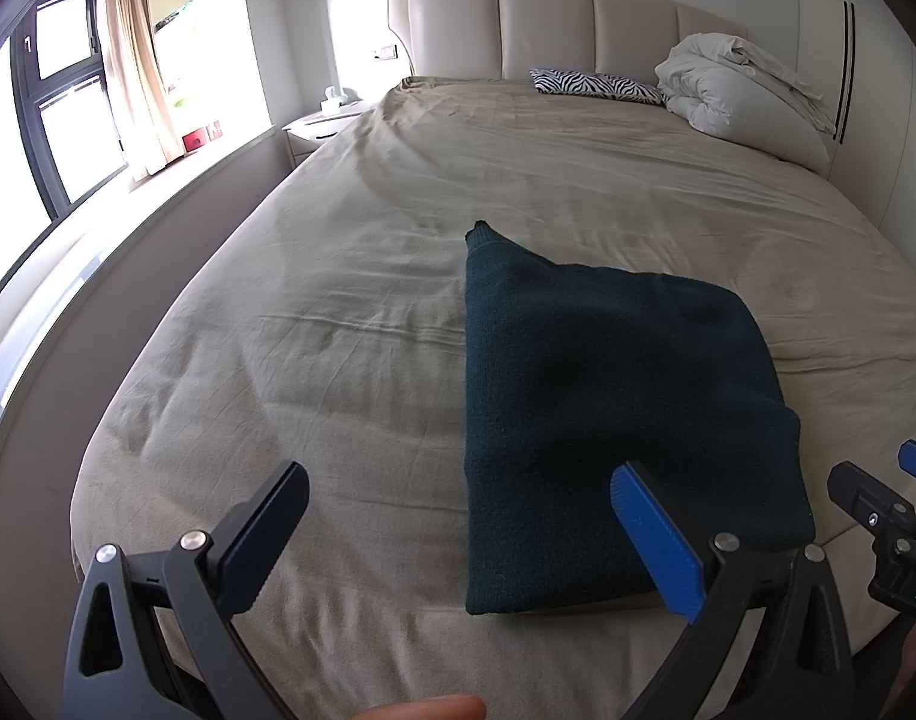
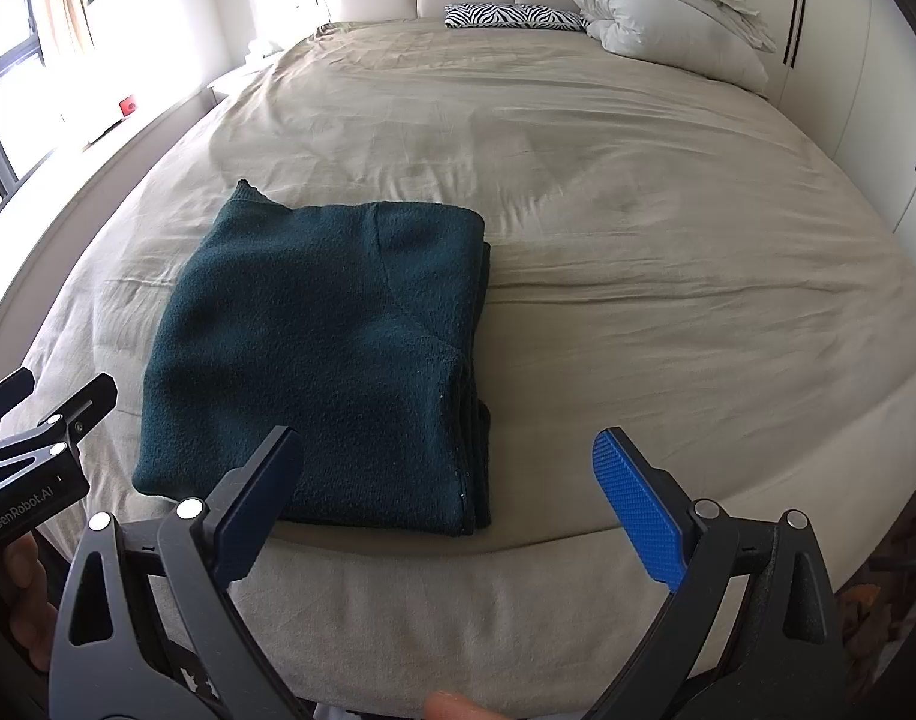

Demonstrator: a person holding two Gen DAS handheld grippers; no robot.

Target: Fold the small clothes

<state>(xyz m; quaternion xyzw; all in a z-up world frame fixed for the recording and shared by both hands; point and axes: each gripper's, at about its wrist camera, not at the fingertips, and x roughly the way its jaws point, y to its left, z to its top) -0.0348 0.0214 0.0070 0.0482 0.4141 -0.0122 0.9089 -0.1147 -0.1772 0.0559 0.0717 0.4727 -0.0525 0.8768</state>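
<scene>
A dark green knitted garment (image 1: 613,420) lies folded into a rough rectangle near the foot of the bed, with one narrow end sticking out toward the headboard. From the right wrist view the same garment (image 2: 326,354) shows stacked layers along its right edge. My left gripper (image 1: 458,534) hovers open over the garment's near left edge, holding nothing. My right gripper (image 2: 452,492) is open too, just above the garment's near right corner, empty. Each gripper shows at the edge of the other's view.
The beige bedsheet (image 1: 314,276) covers a wide bed. A white bundled duvet (image 1: 739,90) and a zebra-print pillow (image 1: 595,84) sit by the headboard. A nightstand (image 1: 320,126) and window lie to the left; a white wardrobe stands on the right.
</scene>
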